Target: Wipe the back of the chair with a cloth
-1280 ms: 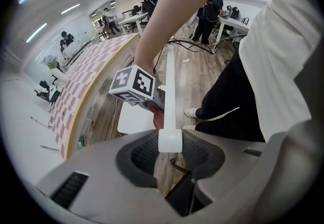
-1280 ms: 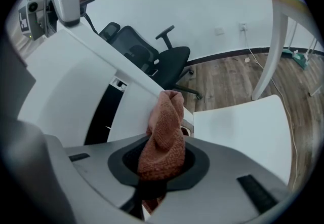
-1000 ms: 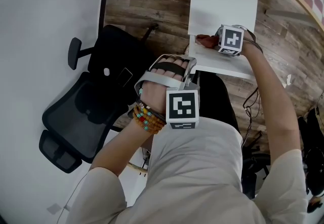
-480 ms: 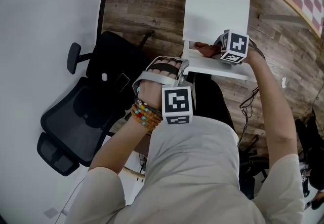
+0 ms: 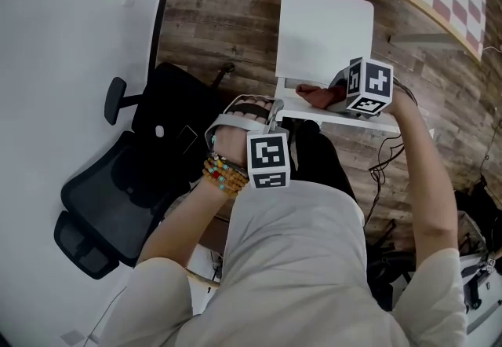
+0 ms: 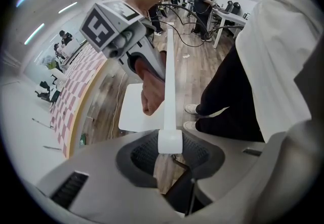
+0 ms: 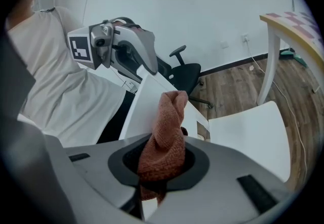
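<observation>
The right gripper (image 7: 159, 163) is clamped on a rust-brown cloth (image 7: 167, 126). The cloth juts out ahead of its jaws as a twisted roll, its long axis along the line the gripper points. The tip of the roll rests against the top edge of the white chair back (image 5: 349, 115). The left gripper (image 6: 169, 153) is closed on the near end of that chair back. From there the back runs edge-on straight away from its jaws, toward the right gripper and the cloth. The white seat (image 5: 325, 31) lies beyond both grippers.
</observation>
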Tool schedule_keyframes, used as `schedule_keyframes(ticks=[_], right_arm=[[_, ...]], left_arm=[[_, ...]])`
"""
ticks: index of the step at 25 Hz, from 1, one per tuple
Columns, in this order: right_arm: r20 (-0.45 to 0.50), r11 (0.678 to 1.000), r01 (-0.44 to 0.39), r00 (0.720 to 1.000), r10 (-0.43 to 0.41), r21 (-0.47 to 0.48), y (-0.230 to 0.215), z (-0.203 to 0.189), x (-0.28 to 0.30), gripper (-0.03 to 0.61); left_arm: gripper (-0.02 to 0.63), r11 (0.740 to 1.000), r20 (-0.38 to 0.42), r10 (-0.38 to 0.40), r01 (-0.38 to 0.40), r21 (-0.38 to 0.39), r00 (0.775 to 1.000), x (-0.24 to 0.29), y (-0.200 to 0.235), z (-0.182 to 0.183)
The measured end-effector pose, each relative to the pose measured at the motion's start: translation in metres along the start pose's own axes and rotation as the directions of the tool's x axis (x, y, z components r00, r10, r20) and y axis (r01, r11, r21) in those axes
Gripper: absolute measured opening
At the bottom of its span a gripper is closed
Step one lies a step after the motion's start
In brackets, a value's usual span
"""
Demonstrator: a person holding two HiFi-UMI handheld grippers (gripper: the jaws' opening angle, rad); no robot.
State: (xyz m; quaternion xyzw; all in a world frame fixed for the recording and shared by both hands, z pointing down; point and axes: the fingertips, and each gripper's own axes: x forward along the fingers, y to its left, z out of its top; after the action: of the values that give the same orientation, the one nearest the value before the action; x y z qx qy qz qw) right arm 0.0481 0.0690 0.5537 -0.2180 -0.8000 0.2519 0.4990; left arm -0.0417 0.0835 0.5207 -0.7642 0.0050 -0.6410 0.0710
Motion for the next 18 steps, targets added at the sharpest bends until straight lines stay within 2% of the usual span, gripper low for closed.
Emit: schedule_keyframes(ticks=[10, 18], right_arm=[[0.023, 0.999, 0.037, 0.999, -0.037, -0.005, 0.029, 0.003, -0.033, 0.078], [-0.058, 0.997, 0.082, 0.995, -0.082, 0.013, 0.002, -0.032, -0.013, 0.078]], left_arm=[[0.156, 1.000, -0.005, -0.016, 0.016, 0.000, 1.000, -0.001, -0.001, 0.000], [0.156, 1.000, -0.006, -0.025, 0.025, 0.001, 1.000, 0.000, 0.000, 0.001]])
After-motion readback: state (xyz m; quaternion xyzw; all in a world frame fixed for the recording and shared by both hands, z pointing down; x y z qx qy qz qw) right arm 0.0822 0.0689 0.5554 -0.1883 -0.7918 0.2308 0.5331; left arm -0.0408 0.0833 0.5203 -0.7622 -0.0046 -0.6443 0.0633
